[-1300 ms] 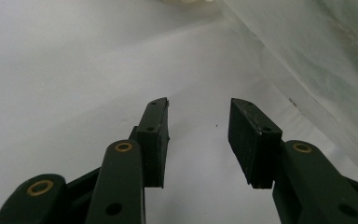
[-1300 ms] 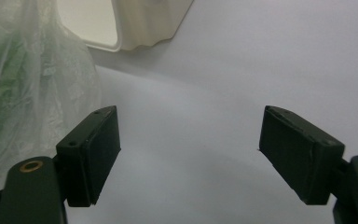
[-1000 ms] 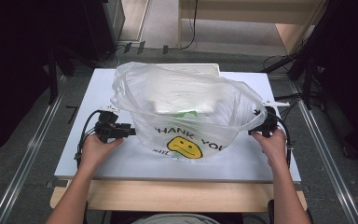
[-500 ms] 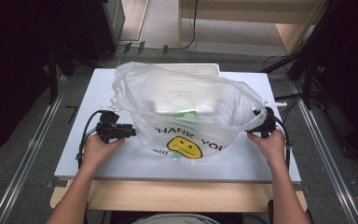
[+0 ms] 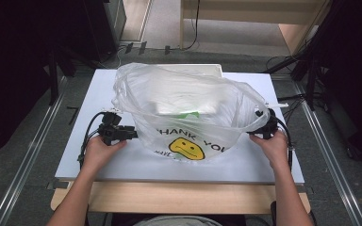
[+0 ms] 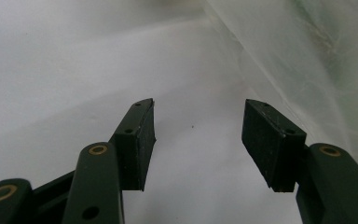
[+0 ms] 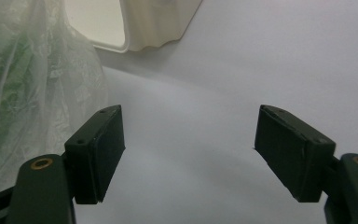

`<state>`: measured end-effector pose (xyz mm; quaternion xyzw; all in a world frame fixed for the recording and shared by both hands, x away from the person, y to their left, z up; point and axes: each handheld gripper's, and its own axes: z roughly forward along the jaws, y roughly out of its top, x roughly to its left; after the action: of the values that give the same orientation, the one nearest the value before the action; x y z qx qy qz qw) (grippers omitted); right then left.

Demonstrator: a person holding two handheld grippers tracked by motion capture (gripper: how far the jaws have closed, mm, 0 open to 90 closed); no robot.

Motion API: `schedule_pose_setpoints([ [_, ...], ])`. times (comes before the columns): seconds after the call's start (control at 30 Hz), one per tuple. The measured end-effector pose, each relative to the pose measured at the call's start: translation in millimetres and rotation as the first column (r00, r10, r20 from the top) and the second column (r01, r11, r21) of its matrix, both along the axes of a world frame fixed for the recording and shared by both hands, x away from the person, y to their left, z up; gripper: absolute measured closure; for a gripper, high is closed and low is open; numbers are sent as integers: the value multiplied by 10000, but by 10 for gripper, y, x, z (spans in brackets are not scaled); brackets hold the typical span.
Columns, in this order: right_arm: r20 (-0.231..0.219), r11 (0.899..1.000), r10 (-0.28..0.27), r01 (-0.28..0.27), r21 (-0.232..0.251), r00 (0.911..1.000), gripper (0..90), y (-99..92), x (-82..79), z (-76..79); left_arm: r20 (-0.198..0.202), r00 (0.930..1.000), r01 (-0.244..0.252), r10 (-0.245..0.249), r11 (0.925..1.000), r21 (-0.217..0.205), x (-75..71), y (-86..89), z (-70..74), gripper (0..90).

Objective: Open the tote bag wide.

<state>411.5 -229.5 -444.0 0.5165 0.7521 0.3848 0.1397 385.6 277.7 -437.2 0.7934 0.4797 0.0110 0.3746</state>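
Two grippers flank the plastic bag (image 5: 188,117) at frame centre on the white table (image 5: 99,94): left gripper (image 5: 131,133), its jaws having just been opening, spread and empty beside the bag's left wall; right gripper (image 5: 253,133), also spread and empty, just beside its right edge.

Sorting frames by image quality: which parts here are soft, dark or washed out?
High view: surroundings fall into deep black, the white table is evenly lit, the plastic bag shows pale sheen. Left gripper view: jaws sharp, the bag film at right blurred, tabletop washed out. Right gripper view: jaws sharp, the bag and cream container soft.
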Motion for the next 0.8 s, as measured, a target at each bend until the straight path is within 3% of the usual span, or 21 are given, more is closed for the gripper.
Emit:
schedule_pose_setpoints([
  [0.43,-87,9997,89,-87,230,9999,256,1,14,-9,-42,10000,81,-81,10000,-1,0,-4,-11,442],
  [0.6,-297,9989,199,-186,435,9994,258,-16,38,-15,-18,10000,-23,23,9998,213,9,-2,-28,437],
  [0.8,-352,9983,408,-392,428,9985,287,-14,31,-3,-16,9999,114,-114,9999,1,85,29,38,460],
])
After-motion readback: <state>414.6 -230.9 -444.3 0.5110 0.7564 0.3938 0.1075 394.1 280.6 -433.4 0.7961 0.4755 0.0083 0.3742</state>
